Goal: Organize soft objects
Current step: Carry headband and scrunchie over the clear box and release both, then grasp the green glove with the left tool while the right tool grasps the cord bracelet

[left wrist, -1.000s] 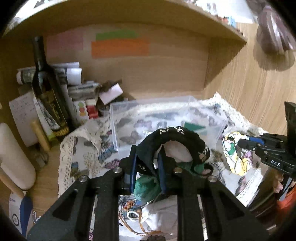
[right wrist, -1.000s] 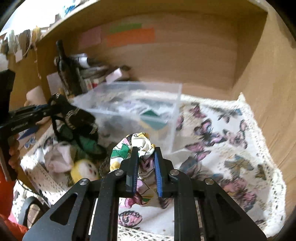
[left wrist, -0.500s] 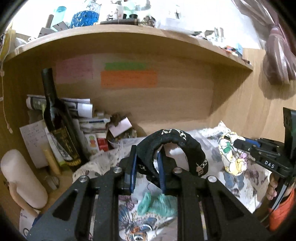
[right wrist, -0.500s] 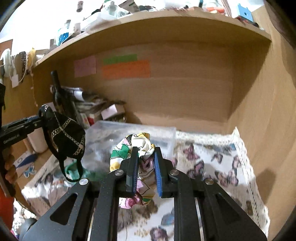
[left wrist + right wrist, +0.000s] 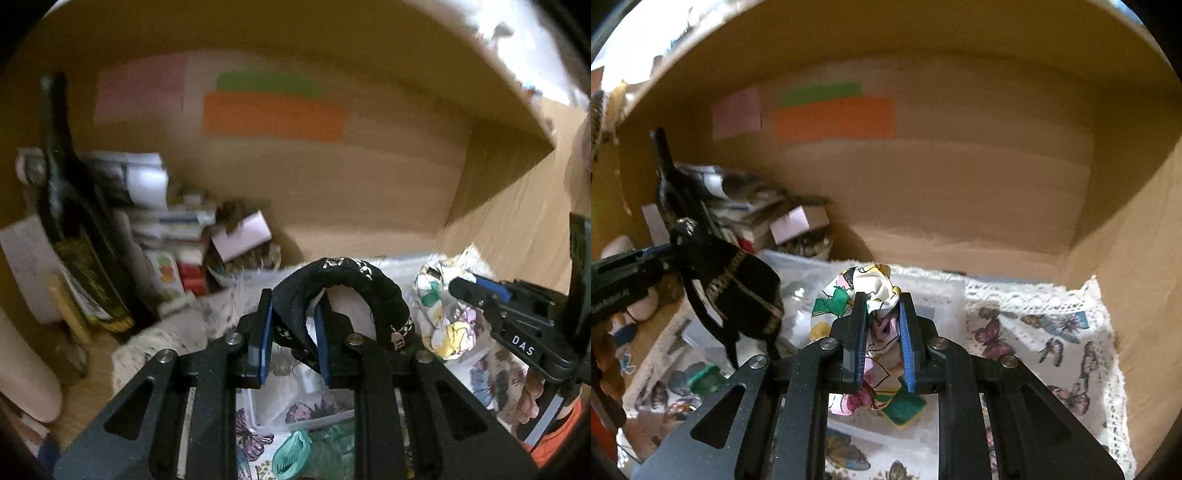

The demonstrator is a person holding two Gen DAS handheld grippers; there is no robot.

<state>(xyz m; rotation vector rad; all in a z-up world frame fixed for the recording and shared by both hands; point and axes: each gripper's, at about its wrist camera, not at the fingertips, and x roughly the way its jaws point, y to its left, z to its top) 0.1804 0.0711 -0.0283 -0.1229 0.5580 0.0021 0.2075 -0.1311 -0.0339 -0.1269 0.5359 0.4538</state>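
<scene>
My left gripper (image 5: 293, 334) is shut on a black fabric piece with gold trim (image 5: 343, 286), held up in the air; it also shows in the right wrist view (image 5: 738, 291), hanging with straps. My right gripper (image 5: 882, 332) is shut on a floral white cloth (image 5: 864, 291), which also shows in the left wrist view (image 5: 443, 317). Both are held above a clear plastic box (image 5: 934, 299) on a butterfly-print cloth (image 5: 1045, 332). A green soft item (image 5: 295, 454) lies below.
A wooden shelf back wall (image 5: 332, 177) carries pink, green and orange paper notes. A dark wine bottle (image 5: 74, 240), papers and small boxes (image 5: 177, 229) crowd the left side. A wooden side wall (image 5: 1137, 258) stands at the right.
Both grippers have moved forward toward the box with their cloths; the view tilted down, and the top shelf edge has left the frame. The frames now are blurred by motion.
</scene>
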